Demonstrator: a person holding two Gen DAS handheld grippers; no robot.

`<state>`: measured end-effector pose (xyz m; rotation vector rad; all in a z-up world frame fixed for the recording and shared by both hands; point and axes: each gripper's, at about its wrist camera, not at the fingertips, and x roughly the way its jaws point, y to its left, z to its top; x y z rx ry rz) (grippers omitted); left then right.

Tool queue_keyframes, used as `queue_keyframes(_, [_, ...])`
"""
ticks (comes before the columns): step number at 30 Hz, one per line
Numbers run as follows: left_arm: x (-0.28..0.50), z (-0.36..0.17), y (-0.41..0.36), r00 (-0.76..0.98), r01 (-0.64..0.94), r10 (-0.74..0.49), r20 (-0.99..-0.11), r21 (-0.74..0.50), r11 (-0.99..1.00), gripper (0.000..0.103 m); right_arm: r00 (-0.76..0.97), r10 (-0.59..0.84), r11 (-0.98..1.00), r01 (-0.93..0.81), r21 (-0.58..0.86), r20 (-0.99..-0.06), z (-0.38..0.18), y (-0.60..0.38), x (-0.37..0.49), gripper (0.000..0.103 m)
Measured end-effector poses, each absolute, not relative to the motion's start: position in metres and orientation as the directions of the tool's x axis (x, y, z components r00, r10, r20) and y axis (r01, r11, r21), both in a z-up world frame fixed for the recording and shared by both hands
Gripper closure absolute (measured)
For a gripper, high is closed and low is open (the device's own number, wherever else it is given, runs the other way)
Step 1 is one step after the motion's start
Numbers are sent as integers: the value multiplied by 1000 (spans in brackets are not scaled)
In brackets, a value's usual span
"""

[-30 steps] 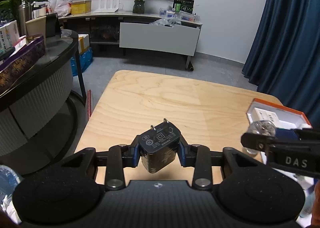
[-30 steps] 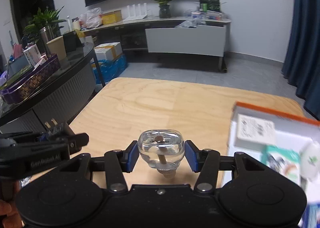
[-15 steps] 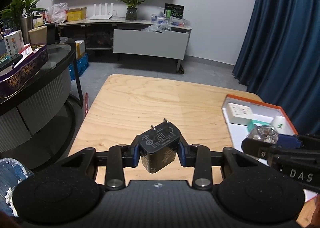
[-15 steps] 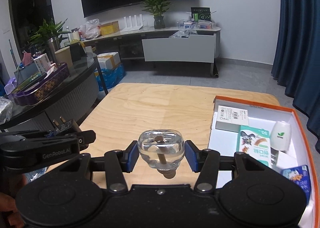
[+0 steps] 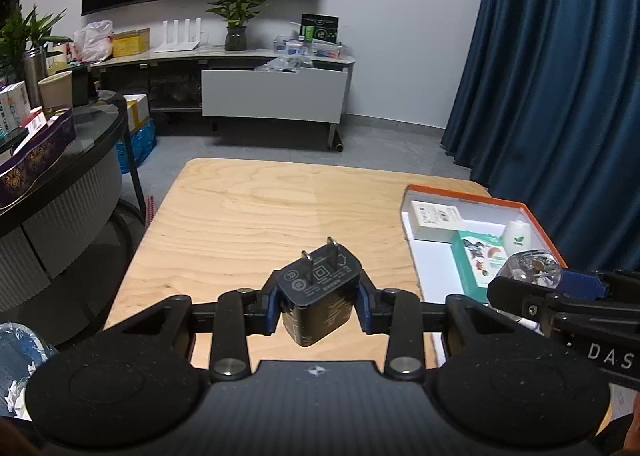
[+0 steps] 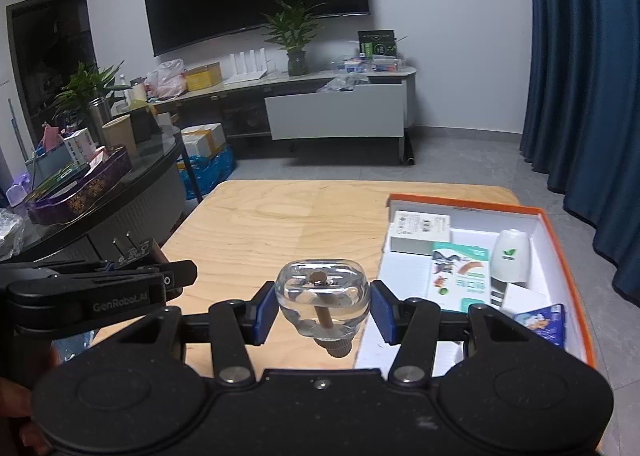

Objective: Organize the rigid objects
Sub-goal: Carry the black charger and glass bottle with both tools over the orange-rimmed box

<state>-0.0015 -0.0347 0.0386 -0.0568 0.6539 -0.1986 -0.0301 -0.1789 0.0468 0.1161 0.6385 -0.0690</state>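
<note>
My left gripper (image 5: 319, 306) is shut on a black plug adapter (image 5: 318, 296), prongs up, held above the near part of the wooden table (image 5: 260, 224). My right gripper (image 6: 322, 306) is shut on a clear glass knob (image 6: 322, 296) with a brass stem. An orange-rimmed white box (image 6: 560, 240) lies on the table's right side, holding a white carton (image 6: 420, 230), a green-and-white packet (image 6: 460, 270), a white bottle (image 6: 512, 256) and a blue packet (image 6: 544, 322). In the left wrist view the right gripper (image 5: 532, 280) with the knob hangs over the box's near end.
A dark round side table (image 5: 92, 136) with a purple tray stands to the left. A TV cabinet (image 5: 272, 96) with plants and clutter lines the far wall. Blue curtains (image 5: 560, 96) hang at the right. The wooden table's left and middle show bare wood.
Both grippers pulled back and rose, each keeping its object. More of the table and the orange-rimmed box have come into view at the right.
</note>
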Motion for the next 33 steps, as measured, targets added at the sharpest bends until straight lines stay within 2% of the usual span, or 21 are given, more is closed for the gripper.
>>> queue_keyframes(33, [-6,43,-72,755,268,-275,-596,-103,958,66,820,-120,972,210,100,-560,61,-222,-57,42])
